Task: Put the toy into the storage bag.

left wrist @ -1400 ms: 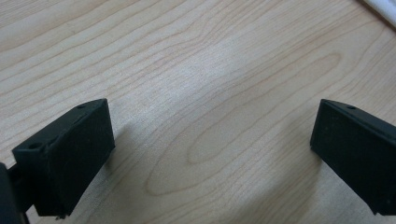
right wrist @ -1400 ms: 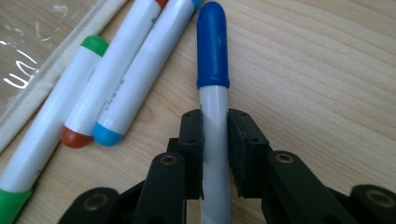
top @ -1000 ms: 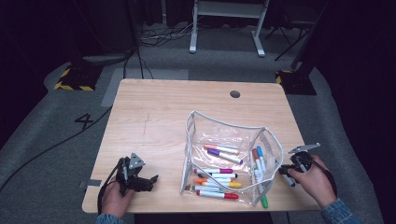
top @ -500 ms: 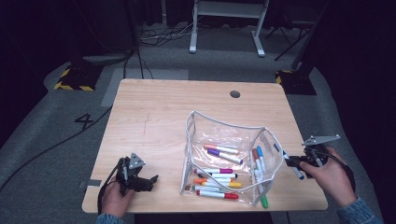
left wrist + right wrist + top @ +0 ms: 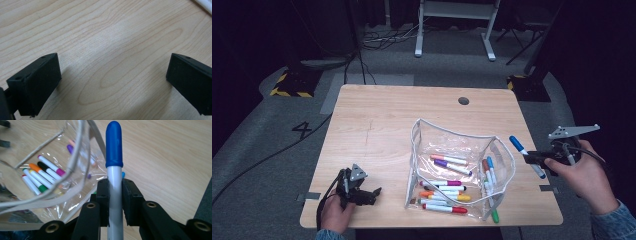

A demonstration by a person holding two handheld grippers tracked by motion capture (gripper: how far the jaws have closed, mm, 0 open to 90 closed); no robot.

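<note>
The right claw (image 5: 115, 202) grips a blue-capped marker (image 5: 114, 165) (cap forward) beside the clear pouch (image 5: 452, 137). The left claw (image 5: 112, 82) rests on the desk (image 5: 387, 120), gaping and empty.

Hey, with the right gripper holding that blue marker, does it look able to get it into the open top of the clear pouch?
Probably yes. The right gripper is shut on the blue marker, raised beside the clear pouch, whose mouth gapes upward. Nothing sits between them, and the left gripper rests far across the table.

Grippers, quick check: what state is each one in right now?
Left gripper: open, nothing between its jaws, over bare table.
Right gripper: closed on the blue-capped marker.
</note>
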